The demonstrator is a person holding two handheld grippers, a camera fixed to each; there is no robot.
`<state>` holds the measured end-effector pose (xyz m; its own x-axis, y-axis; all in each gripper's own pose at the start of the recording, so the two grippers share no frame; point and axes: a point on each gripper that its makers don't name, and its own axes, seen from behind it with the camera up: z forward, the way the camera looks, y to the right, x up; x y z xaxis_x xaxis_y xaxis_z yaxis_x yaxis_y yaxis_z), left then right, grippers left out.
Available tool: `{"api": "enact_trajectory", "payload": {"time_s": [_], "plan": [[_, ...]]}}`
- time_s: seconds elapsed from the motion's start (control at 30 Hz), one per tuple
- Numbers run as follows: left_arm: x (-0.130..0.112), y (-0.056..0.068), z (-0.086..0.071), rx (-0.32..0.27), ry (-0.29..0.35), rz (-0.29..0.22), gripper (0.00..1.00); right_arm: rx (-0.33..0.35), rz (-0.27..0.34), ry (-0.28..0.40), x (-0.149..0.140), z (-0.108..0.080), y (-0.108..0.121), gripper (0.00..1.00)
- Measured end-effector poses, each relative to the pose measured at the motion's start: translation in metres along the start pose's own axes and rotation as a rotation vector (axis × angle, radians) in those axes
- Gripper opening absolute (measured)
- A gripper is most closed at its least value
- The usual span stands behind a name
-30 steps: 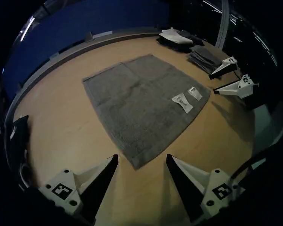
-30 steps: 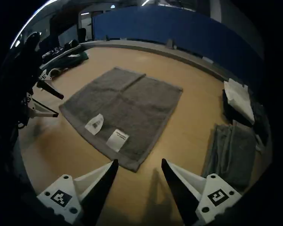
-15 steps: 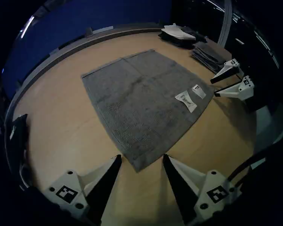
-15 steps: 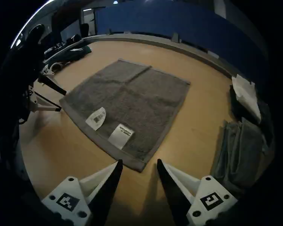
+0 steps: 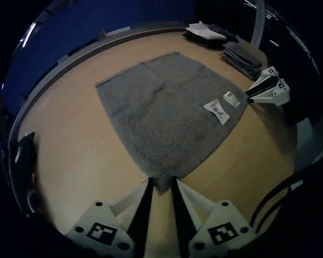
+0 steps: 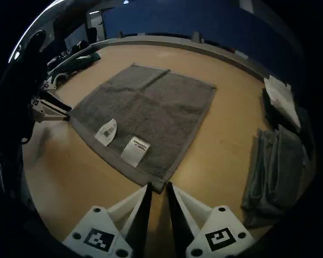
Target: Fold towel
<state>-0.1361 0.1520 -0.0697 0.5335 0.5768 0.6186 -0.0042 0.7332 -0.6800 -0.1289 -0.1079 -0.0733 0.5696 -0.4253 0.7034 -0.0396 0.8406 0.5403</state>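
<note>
My left gripper (image 5: pixel 162 181) is drawn together on one near corner of the grey towel (image 5: pixel 161 107). My right gripper (image 6: pixel 158 185) is closed the same way on the other near corner. The towel lies flat and square on the tabletop (image 5: pixel 75 142), with two white labels (image 6: pixel 135 151) face up near my edge.

Each gripper seems to have only the tip of the hem. If I lift fast, the weight of the cloth could pull a corner free and that side would drop. If one hand rises or travels ahead of the other, the near edge will land skewed on the far edge and the fold will come out crooked. If I lift too low, I will drag the whole towel across the wood instead of turning it over.

The right gripper view gives me the left gripper from outside, with its fingers close together at its corner. It also shows the stack of folded towels (image 6: pixel 273 167) and the white cloth (image 6: pixel 282 103) near my right side, where a wide swing could knock them. The left gripper view shows that left corner up close, sitting between the fingertips.
</note>
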Motion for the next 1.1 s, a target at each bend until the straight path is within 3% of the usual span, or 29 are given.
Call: {"api": "enact_trajectory", "payload": {"time_s": [0.07, 0.27, 0.8, 1.1], "plan": [[0.0, 0.0, 0.001, 0.0, -0.001, 0.004, 0.22, 0.0, 0.001, -0.001, 0.0, 0.0, 0.0, 0.22], [0.002, 0.002, 0.004, 0.009, 0.005, 0.026, 0.12, 0.006, 0.017, -0.005, 0.0, 0.0, 0.0, 0.12], [0.006, 0.007, -0.001, -0.001, 0.017, 0.01, 0.1, 0.001, 0.023, 0.014, 0.006, -0.008, 0.002, 0.09], [0.017, 0.008, -0.019, 0.011, 0.047, -0.032, 0.1, 0.0, 0.028, 0.049, 0.02, -0.025, 0.0, 0.09]]}}
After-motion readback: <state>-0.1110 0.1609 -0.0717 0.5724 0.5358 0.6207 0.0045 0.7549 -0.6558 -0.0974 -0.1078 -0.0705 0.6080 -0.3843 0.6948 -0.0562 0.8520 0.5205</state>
